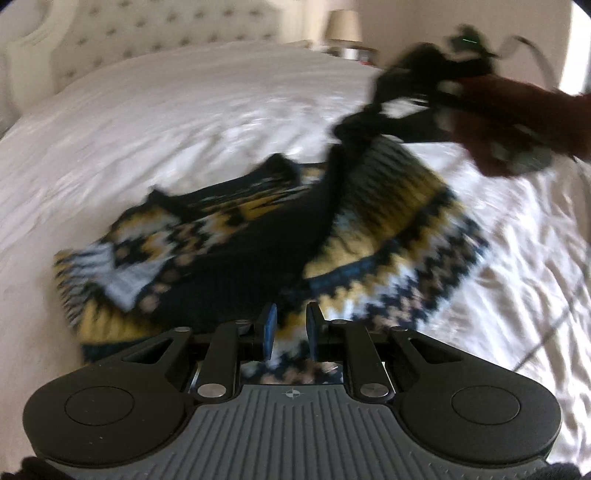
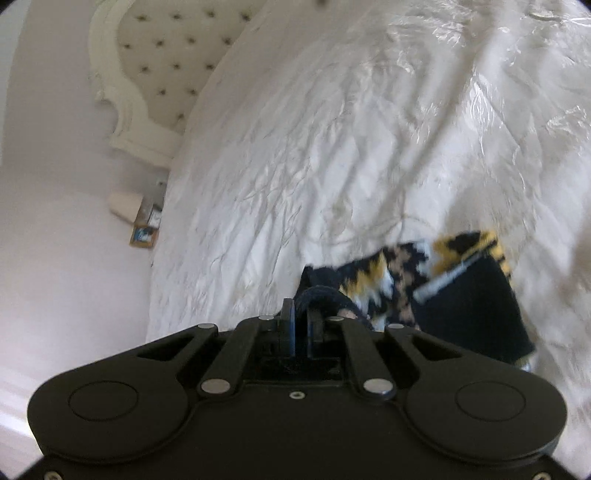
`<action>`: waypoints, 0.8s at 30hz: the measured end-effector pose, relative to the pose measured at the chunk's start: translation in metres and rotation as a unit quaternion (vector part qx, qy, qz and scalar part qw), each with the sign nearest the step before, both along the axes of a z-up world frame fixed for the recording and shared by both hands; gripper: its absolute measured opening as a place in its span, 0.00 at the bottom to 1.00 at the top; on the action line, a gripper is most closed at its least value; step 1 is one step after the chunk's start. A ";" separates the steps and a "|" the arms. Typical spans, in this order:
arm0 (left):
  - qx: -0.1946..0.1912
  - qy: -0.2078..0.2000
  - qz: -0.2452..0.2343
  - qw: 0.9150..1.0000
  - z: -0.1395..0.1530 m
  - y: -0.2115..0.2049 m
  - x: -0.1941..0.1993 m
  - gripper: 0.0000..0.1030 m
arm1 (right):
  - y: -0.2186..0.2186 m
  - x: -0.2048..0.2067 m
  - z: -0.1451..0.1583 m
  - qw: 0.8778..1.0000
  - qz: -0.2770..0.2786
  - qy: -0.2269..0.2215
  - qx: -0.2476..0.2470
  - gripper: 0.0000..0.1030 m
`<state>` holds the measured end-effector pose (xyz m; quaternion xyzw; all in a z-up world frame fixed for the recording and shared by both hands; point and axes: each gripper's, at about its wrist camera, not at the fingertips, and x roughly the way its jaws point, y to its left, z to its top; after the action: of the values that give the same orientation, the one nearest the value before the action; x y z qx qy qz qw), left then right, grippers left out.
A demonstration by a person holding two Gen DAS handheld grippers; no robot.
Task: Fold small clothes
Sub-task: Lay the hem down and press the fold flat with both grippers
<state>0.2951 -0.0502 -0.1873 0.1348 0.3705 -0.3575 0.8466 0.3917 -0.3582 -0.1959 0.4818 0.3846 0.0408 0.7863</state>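
Note:
A small knitted sweater (image 1: 229,236), navy with yellow, white and beige patterns, lies partly on the white bed cover (image 1: 166,122). My left gripper (image 1: 291,321) sits at its near hem, jaws narrow, with knit fabric between the blue pads. At the upper right a hand (image 1: 517,122) holds my right gripper (image 1: 351,125), which lifts a dark edge of the sweater off the bed, so the right half hangs in a slope. In the right wrist view the right gripper (image 2: 300,321) is shut on a navy fold, and the sweater (image 2: 461,295) trails to the right. Both views are blurred.
A cream tufted headboard (image 1: 147,33) (image 2: 159,62) stands at the bed's far end. A lamp (image 1: 343,26) stands beside the bed. A small box and a framed picture (image 2: 144,225) sit by the wall. The wrinkled cover (image 2: 332,147) spreads around the sweater.

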 end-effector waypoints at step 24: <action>0.076 -0.005 0.135 0.988 -0.008 0.002 0.146 0.17 | -0.005 -0.004 -0.009 0.997 0.000 0.028 -0.073 0.24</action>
<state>0.4412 -0.0477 -0.1949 0.1494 0.4068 -0.2099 0.8764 0.3876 -0.3629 -0.2050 0.4236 0.4086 -0.0007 0.8084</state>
